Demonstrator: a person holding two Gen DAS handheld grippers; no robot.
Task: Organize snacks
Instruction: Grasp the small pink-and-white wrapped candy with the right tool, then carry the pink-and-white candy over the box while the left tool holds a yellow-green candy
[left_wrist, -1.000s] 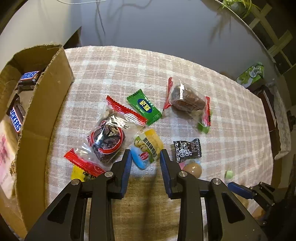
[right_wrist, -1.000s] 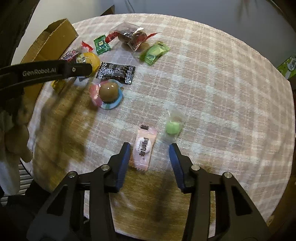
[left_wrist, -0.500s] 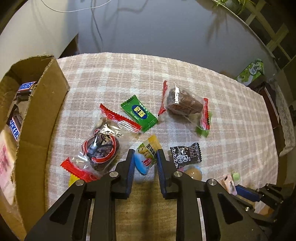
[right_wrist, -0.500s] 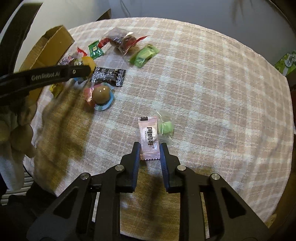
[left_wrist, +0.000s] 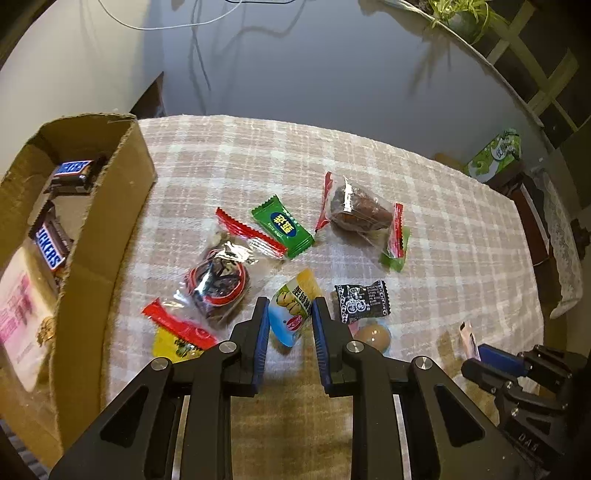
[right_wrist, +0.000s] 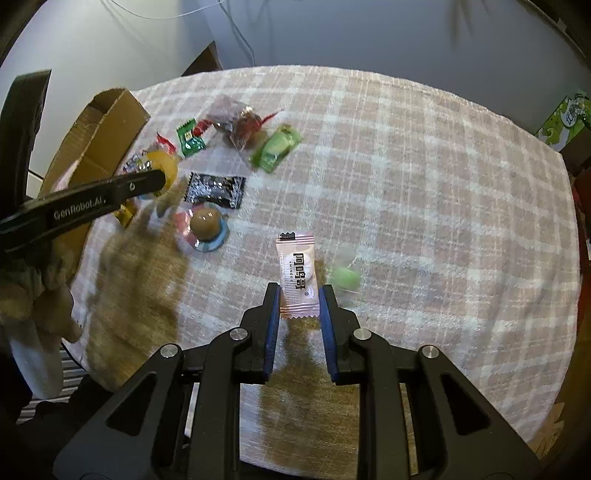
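Snacks (left_wrist: 282, 226) lie scattered on a pink plaid tablecloth (left_wrist: 443, 236) beside a cardboard box (left_wrist: 107, 236).

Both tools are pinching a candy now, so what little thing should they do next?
Probably swing the left tool, shut on the yellow-and-blue snack packet, left over the cardboard box, where Snickers bars already lie. The right tool holds the pink candy and can follow.

Legible text. "GenRobot.AI": white lettering on the black arm of the left tool (right_wrist: 159, 183). "…CKERS", probably Snickers: blue-and-white label on the brown chocolate bar (left_wrist: 51, 243) inside the open cardboard box (left_wrist: 107, 229). Chinese characters, not decipherable here: pink rectangular sachet (right_wrist: 297, 274); green foil candy wrapper (left_wrist: 282, 226).
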